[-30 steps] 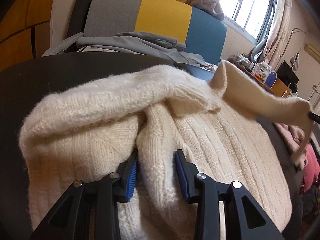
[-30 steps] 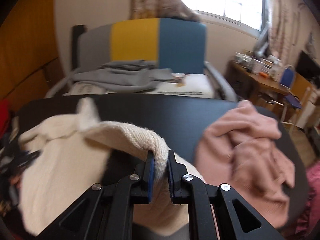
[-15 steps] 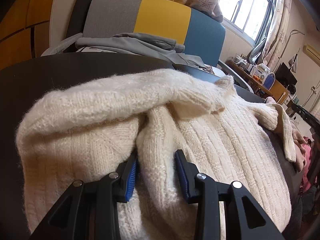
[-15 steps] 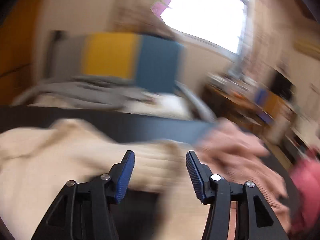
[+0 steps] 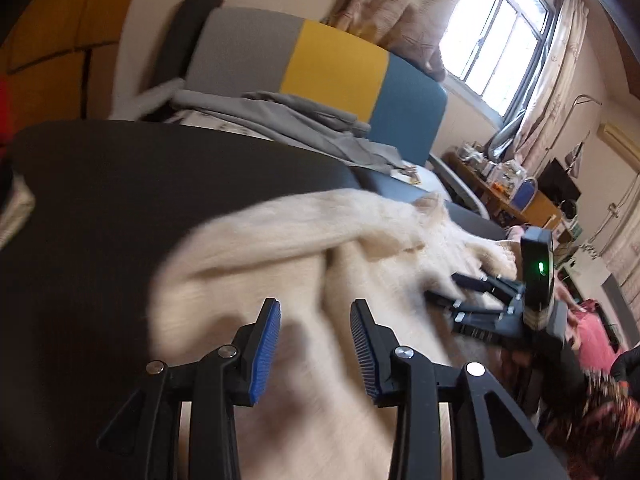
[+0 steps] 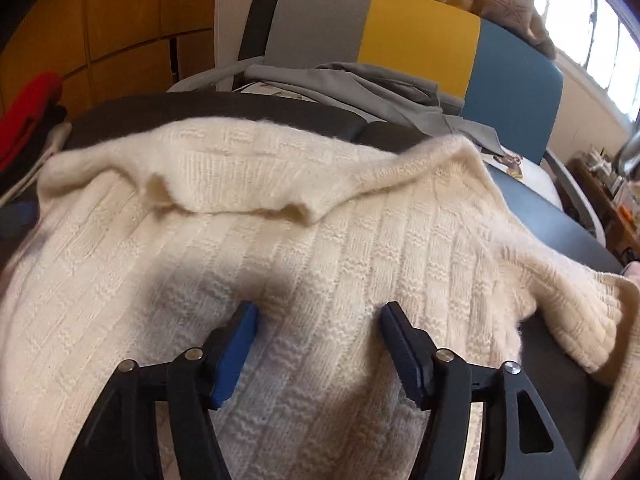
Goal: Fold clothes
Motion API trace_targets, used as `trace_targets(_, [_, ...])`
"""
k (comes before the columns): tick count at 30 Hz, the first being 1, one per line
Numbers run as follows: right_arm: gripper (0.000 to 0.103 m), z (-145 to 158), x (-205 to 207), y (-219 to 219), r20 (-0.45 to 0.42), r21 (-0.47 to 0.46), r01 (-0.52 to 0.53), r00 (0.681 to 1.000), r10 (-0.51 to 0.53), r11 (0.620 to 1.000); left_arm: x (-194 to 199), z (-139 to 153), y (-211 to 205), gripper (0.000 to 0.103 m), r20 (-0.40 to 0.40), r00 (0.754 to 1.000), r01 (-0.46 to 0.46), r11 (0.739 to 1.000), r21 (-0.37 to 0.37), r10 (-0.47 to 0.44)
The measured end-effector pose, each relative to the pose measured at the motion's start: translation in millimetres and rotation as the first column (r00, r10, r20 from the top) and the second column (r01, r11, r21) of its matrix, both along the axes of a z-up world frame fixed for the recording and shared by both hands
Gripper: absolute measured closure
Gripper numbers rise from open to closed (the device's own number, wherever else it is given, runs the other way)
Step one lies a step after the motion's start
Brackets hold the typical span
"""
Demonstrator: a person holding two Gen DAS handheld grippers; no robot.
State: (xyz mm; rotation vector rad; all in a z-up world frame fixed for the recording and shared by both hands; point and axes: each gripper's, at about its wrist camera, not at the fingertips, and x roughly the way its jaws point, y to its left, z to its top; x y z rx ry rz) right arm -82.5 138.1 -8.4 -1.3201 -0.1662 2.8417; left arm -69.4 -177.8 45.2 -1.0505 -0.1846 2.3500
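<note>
- Right wrist view first: the right gripper point(image 6: 318, 322) sits low over the cream ribbed knit sweater point(image 6: 320, 240), jaws spread wide with nothing pinched. Its jaws have just been opening, and only flat knit lies under the gap, so the sleeve it carried looks dropped.
- Left wrist view is pretty smeared, but the left gripper point(image 5: 316, 322) is also parted, blue pads clear of the wool. Its jaws have just been opening a bit too, and the sweater point(image 5: 280, 248) lies below them, not clamped.
- From that same view you can spot the right gripper point(image 5: 460, 292) off to the right, down on the knit, with a green light glowing on its body.
- The sweater is spread on the dark round-edged tabletop point(image 6: 224, 108), one folded-over band running across its far side, and a loose sleeve end point(image 6: 596, 320) flopped off toward the right edge.
- Further back: a grey, yellow and teal striped chair back point(image 6: 420, 40) with rumpled grey clothes point(image 6: 360, 84) piled on the seat, then the bright window point(image 5: 492, 40) and curtains.
- My read: we're between folds, both sleeves roughly brought in, nothing held. Next up probably means grabbing an edge with both grippers, likely the near hem or that stray sleeve, and laying it across evenly. The fuzzy knit is thick and floppy, so a shallow pinch could slip.
</note>
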Motion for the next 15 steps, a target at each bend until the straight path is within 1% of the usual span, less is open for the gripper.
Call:
trace_targets(1, [0.038, -0.8, -0.1, 1.0, -0.003, -0.003, 0.001, 1.0, -0.001, 1.0, 5.9, -2.3, -9.8, 0.065, 0.02, 1.0, 0.0, 1.0, -0.007, 0.0])
trace_targets(4, [0.037, -2.7, 1.0, -2.7, -0.012, 0.01, 0.002, 1.0, -0.002, 1.0, 23.7, -16.2, -38.3, 0.061, 0.127, 0.992, 0.016, 1.0, -0.015, -0.014])
trace_targets(5, [0.037, -4.5, 0.6, -4.6, -0.013, 0.01, 0.003, 1.0, -0.003, 1.0, 29.6, -20.9, -47.9, 0.058, 0.162, 0.987, 0.022, 1.0, -0.017, -0.019])
trace_targets(7, [0.037, -10.3, -0.1, -7.3, -0.016, 0.005, 0.004, 1.0, -0.004, 1.0, 42.2, -31.1, -65.2, 0.055, 0.227, 0.974, 0.032, 0.999, -0.021, -0.027])
trace_targets(9, [0.037, -11.8, 2.6, -13.3, -0.018, 0.003, 0.006, 1.0, -0.006, 1.0, 56.5, -43.7, -72.2, 0.053, 0.279, 0.96, 0.042, 0.999, -0.026, -0.034])
trace_targets(10, [0.037, -12.2, 2.9, -14.4, -0.019, 0.003, 0.007, 1.0, -0.006, 1.0, 62.6, -47.8, -72.8, 0.052, 0.295, 0.954, 0.046, 0.999, -0.009, -0.042])
trace_targets(13, [0.037, -12.4, 4.3, -15.0, -0.021, 0.004, 0.005, 1.0, -0.005, 1.0, 78.0, -54.9, -69.5, 0.048, 0.318, 0.945, 0.053, 0.995, 0.088, -0.079])
trace_targets(15, [0.036, -11.5, 9.0, -9.3, -0.02, 0.005, -0.004, 1.0, 0.004, 1.0, 82.5, -57.9, -63.4, 0.048, 0.319, 0.944, 0.046, 0.992, 0.116, -0.081])
